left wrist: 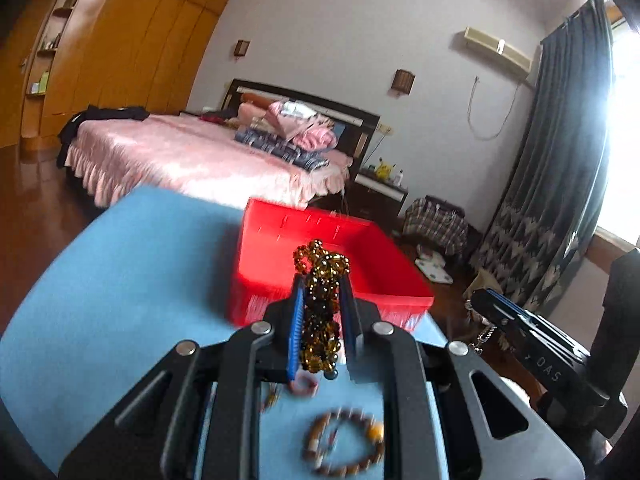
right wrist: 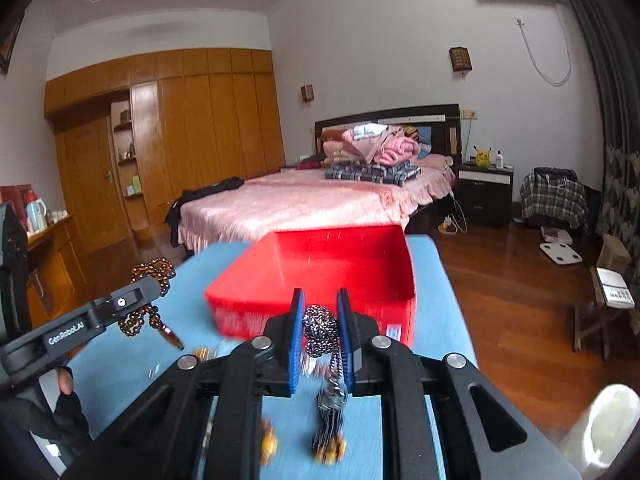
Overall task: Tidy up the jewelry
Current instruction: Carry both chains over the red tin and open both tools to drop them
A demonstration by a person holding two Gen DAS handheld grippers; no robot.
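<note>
An amber beaded necklace (left wrist: 320, 304), glossy and bunched, hung clamped in the left gripper (left wrist: 322, 284); a dark metallic bead strand (right wrist: 320, 330) dangled pinched in the right gripper (right wrist: 320, 300), both above the blue table (left wrist: 132, 264) before a red tray (right wrist: 352, 252).

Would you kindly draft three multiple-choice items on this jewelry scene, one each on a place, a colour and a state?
1. Where does the red tray stand?
A. on the blue tabletop
B. on the bed
C. on the floor

2. What colour are the beads in the left hand-held gripper?
A. white
B. amber-brown
C. green

3. What is the state of the right hand-held gripper?
A. wide open, nothing between its fingers
B. shut on a silver-grey beaded strand
C. shut on the tray's rim

Key: 1 A, the tray stands on the blue tabletop, ahead of both grippers. 2 B, the amber-brown bead necklace is bunched between the blue pads. 3 B, the silver-grey beaded strand sits pinched between the pads, its tail hanging below.
</note>
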